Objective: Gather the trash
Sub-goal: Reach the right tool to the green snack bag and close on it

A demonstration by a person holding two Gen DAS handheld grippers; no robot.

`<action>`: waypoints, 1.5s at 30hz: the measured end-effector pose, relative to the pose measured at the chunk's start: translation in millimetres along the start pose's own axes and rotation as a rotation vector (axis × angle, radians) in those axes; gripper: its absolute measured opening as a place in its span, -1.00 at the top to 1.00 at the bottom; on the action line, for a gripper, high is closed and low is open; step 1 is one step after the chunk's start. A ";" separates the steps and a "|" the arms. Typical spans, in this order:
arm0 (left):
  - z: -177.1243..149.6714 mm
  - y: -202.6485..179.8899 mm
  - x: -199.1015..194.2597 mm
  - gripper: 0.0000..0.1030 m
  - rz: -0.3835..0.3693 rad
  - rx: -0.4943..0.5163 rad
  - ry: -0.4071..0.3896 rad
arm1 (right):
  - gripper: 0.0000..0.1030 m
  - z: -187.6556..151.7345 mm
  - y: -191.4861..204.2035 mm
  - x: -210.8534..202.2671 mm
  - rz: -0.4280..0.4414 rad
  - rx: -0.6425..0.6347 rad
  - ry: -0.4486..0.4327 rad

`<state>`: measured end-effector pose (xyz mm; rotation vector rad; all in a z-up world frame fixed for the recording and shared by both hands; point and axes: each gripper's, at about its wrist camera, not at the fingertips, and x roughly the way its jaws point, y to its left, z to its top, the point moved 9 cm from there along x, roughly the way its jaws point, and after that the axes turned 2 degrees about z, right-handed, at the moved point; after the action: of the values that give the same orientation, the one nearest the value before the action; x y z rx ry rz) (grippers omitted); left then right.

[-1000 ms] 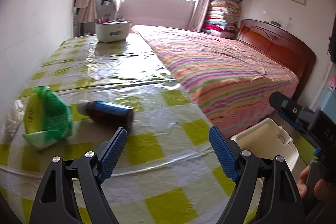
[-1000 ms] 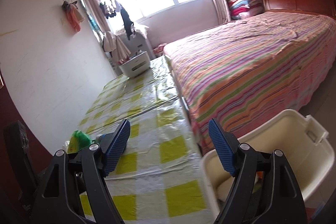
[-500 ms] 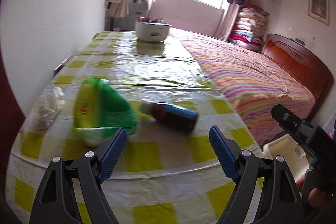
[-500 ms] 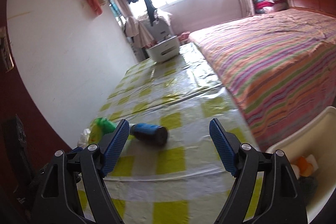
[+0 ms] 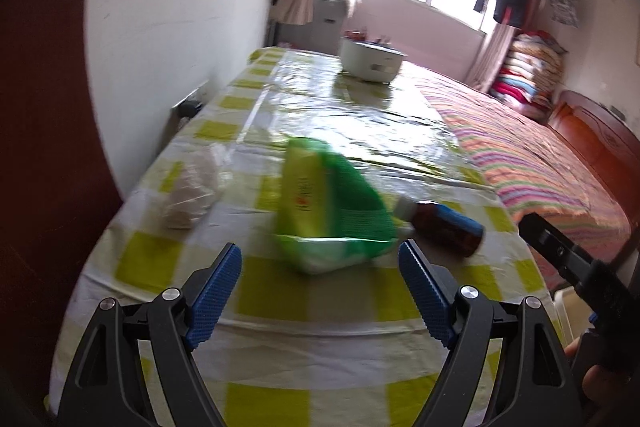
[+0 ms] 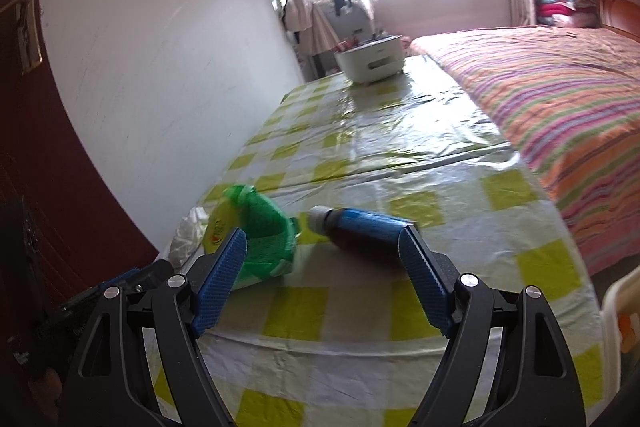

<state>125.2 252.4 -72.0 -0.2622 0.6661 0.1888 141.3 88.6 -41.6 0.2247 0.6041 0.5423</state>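
Nothing lifted yet. On checked surface point(image 5: 280, 307), left to right: crumpled clear plastic point(image 5: 190, 193), green wrapper point(image 5: 332, 211), brown bottle point(image 5: 444, 225). Left claw point(image 5: 320, 293) spread, empty; right claw point(image 6: 322, 281) likewise. White bin point(image 6: 610, 311) at right awaits all three.

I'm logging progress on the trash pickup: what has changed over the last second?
Both views swung from the bed toward the trash: the left gripper now faces the green packet, the right gripper the bottle. Nothing was grasped; both stay open. Packet, bottle and clear bag lie unmoved.
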 end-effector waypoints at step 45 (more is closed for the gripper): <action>-12.0 105.3 8.7 -0.52 0.140 -0.115 0.091 | 0.64 -40.3 74.2 150.3 0.008 -0.306 0.360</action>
<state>98.0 349.6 -105.4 -0.3358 0.7655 0.3513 190.1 234.4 -119.6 -0.1646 0.8577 0.6815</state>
